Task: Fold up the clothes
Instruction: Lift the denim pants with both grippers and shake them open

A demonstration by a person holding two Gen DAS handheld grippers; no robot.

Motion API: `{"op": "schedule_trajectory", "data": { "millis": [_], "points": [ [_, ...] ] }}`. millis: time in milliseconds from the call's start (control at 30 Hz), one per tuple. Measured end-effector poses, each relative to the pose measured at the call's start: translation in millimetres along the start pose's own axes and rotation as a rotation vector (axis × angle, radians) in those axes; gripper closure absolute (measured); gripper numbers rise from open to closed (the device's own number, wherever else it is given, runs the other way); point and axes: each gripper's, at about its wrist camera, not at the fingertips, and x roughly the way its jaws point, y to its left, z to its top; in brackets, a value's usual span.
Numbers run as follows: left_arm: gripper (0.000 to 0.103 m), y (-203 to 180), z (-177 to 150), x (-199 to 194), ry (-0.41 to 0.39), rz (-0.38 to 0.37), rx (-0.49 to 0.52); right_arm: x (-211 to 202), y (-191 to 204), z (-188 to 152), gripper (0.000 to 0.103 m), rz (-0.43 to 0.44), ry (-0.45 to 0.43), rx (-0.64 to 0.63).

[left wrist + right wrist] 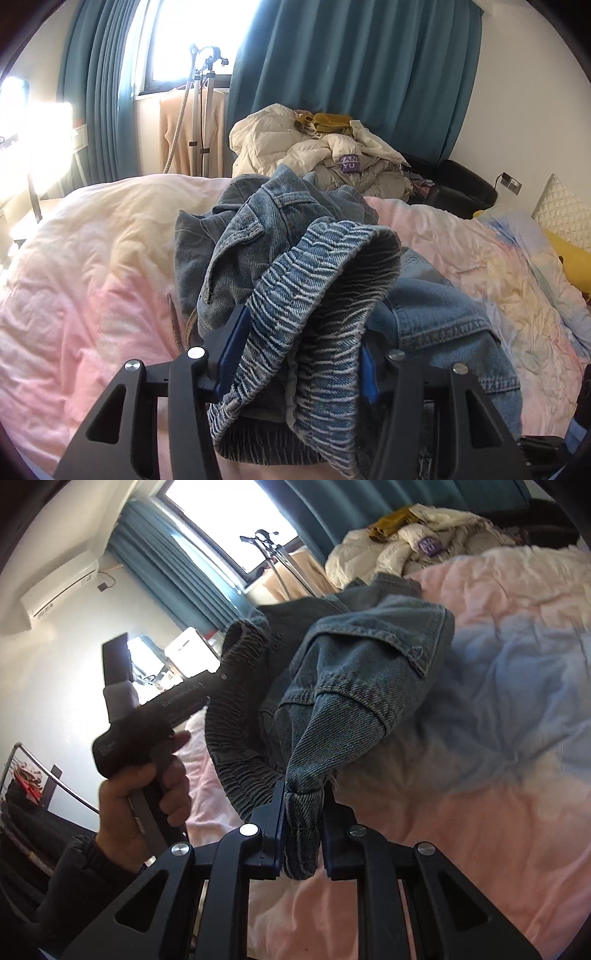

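Note:
A blue denim garment [258, 229] with a ribbed elastic band [314, 280] hangs bunched above the pink bed cover [92, 277]. My left gripper [301, 362] is shut on a thick loop of that band, its blue pads [231, 347] pressing from both sides. In the right wrist view, my right gripper [303, 812] is shut on a narrow fold of the denim garment [362, 664], which rises from it over the bed cover [480, 812]. The left gripper [229, 664] shows there at the left, clamped on the dark ribbed band, held by a hand [140, 794].
A heap of cream quilted clothes [314, 147] lies beyond the bed, by teal curtains [351, 74]. A steamer stand [203, 110] is at the window and a black seat [461, 184] at the right. A yellow pillow [569, 254] lies at the bed's right edge.

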Motion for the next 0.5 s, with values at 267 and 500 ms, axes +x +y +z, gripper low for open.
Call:
{"op": "schedule_trajectory", "data": {
  "millis": [267,500],
  "points": [
    [0.047,-5.3,-11.0,11.4,0.021,0.047,0.017,6.3,-13.0,3.9,0.073,0.009,-0.001,0.034],
    [0.033,-8.9,-12.5,13.1,-0.044,0.143,0.037,6.6,-19.7,12.4,0.045,0.043,-0.031,0.063]
  ]
}}
